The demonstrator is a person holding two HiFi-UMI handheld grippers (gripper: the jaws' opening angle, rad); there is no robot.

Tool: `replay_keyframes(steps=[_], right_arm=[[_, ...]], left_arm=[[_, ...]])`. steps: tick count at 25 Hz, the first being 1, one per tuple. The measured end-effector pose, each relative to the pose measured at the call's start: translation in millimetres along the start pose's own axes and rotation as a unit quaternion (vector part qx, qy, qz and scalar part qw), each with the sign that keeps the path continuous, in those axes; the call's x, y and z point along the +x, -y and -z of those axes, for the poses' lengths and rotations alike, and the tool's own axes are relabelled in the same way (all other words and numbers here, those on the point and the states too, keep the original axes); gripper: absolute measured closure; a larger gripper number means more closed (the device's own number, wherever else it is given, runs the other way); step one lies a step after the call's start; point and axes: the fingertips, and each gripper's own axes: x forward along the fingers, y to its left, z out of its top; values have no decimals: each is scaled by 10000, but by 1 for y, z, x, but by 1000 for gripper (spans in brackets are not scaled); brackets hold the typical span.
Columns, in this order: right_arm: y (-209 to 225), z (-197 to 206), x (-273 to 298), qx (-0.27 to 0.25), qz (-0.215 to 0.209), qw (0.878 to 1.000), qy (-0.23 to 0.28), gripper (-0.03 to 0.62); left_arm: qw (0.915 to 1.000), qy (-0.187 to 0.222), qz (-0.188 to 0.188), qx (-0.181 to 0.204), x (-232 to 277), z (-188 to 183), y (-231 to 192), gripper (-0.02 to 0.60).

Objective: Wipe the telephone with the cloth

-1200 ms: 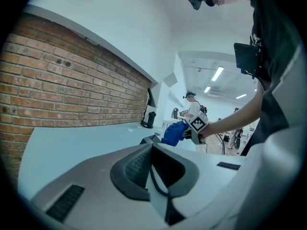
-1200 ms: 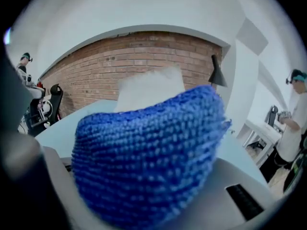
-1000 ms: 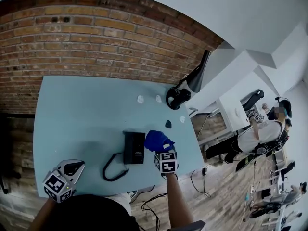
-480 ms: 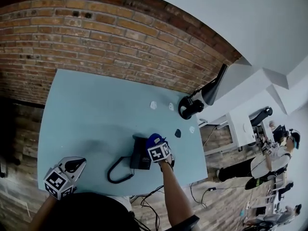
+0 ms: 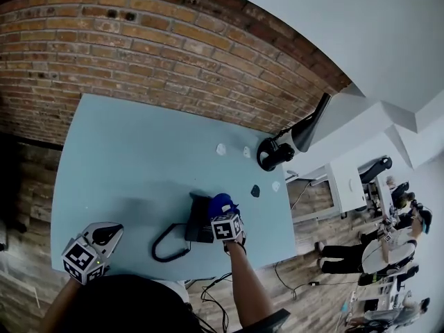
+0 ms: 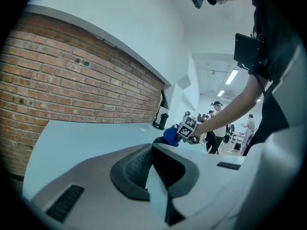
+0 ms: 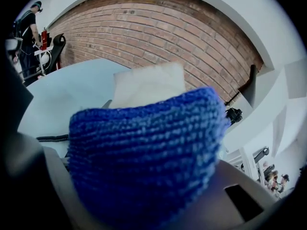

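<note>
In the head view a black telephone (image 5: 200, 226) lies near the front edge of the light blue table (image 5: 132, 165), its coiled cord (image 5: 168, 247) looping to the left. My right gripper (image 5: 223, 215) is shut on a blue cloth (image 5: 222, 202), and the cloth rests on the telephone's right side. The cloth (image 7: 148, 152) fills the right gripper view and hides the jaws; a bit of cord (image 7: 52, 138) shows at left. My left gripper (image 5: 94, 250) hangs at the table's front left corner, away from the telephone, jaws together with nothing in them (image 6: 152, 150). From there I see the cloth (image 6: 170, 134).
A black lamp (image 5: 291, 143) stands at the table's far right corner. Small white scraps (image 5: 221, 148) and a small dark piece (image 5: 255, 191) lie behind and right of the telephone. A brick wall (image 5: 159, 54) runs along the back. People (image 5: 388, 234) stand far right, off the table.
My right gripper has carried the cloth left, from beside the telephone onto its right side. The left gripper has stayed in place. The head view has shifted a little.
</note>
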Motion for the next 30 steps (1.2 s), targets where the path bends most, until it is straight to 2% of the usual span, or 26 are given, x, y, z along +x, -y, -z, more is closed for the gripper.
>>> replay_keyframes(steps=[5,13,30], right_arm=[[-7,9,-3,185,-110,9997,68,525],[-16,21,-7,386,-152,9991,91,525],[-46,62,-21,670,-163,9976,-15,525]], left_arm=[[9997,-85,191,141,7,5,12,591],[9996,-108,174,174,4,6,12,591],[9988,-186,396,238,7,14,22,591]])
